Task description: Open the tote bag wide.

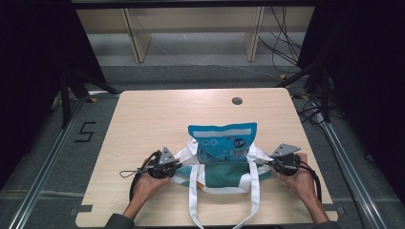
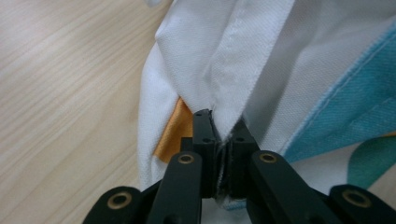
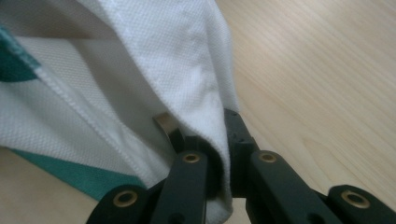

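A white cloth tote bag [image 1: 229, 179] with teal print lies on the wooden table [image 1: 157, 119], its two white straps trailing toward the front edge. A blue snack packet [image 1: 223, 141] stands half inside the bag's mouth. My left gripper [image 1: 177, 166] is shut on the bag's left rim, white fabric [image 2: 233, 70] pinched between its jaws. My right gripper [image 1: 267, 163] is shut on the right rim, a fold of white cloth [image 3: 187, 84] clamped between its jaws. Both grippers hold the mouth spread apart.
A round grey cable hole [image 1: 237, 100] sits near the table's far edge. Wooden shelving [image 1: 191, 28] stands on the floor beyond the table, with black cables [image 1: 286, 47] to the right. Metal rails run along both sides of the table.
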Demonstrator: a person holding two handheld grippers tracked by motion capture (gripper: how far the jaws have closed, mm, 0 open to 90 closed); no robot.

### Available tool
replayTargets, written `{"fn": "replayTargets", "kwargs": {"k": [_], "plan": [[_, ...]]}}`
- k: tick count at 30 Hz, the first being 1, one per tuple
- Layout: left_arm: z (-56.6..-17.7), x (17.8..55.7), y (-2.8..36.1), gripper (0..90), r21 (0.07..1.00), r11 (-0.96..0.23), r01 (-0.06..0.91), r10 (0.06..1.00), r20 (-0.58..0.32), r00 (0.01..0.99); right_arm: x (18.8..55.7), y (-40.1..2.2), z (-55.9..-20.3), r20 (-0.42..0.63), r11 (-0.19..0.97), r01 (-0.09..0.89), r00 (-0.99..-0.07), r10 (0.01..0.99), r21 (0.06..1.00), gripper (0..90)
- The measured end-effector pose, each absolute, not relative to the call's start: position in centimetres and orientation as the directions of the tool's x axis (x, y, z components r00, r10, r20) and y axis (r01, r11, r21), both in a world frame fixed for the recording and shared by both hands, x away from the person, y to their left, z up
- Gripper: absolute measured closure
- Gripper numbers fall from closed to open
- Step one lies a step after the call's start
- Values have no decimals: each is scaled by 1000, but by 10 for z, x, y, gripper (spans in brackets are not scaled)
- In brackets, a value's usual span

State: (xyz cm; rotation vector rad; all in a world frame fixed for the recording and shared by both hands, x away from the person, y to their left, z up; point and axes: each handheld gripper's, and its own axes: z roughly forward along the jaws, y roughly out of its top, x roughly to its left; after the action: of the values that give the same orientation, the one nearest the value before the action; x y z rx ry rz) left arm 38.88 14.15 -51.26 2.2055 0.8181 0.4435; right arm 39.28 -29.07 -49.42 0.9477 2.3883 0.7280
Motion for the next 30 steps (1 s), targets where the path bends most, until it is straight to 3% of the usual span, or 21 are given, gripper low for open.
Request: {"fn": "replayTargets", "kwargs": {"k": [9,12,13,16,19,23,25,27,30], "plan": [[-515,395,138,851,753,-503,424,703,72,707,412,-291,-499,-213,588,477,-630,747,653,876],[-514,395,138,805,750,-521,408,701,103,706,410,-289,-497,-241,605,468,-627,741,643,869],[-512,396,140,776,742,-545,390,684,124,719,410,-289,-495,-242,608,468,-628,739,642,844],[-510,394,145,699,771,-466,434,719,43,694,408,-296,-481,-249,569,460,-586,771,681,653],[-502,393,147,611,781,-449,435,719,26,695,395,-305,-456,-170,448,443,-538,826,776,589],[-488,393,145,477,794,-446,414,731,56,680,377,-305,-418,-117,382,339,-598,793,860,572],[-481,393,144,468,814,-410,411,730,23,683,366,-293,-407,-45,357,355,-652,757,864,546],[-475,395,140,466,822,-404,401,718,13,696,365,-279,-404,-92,400,277,-714,694,874,546],[-471,399,131,466,820,-422,386,694,19,719,363,-257,-407,-84,446,264,-779,622,855,523]]}}
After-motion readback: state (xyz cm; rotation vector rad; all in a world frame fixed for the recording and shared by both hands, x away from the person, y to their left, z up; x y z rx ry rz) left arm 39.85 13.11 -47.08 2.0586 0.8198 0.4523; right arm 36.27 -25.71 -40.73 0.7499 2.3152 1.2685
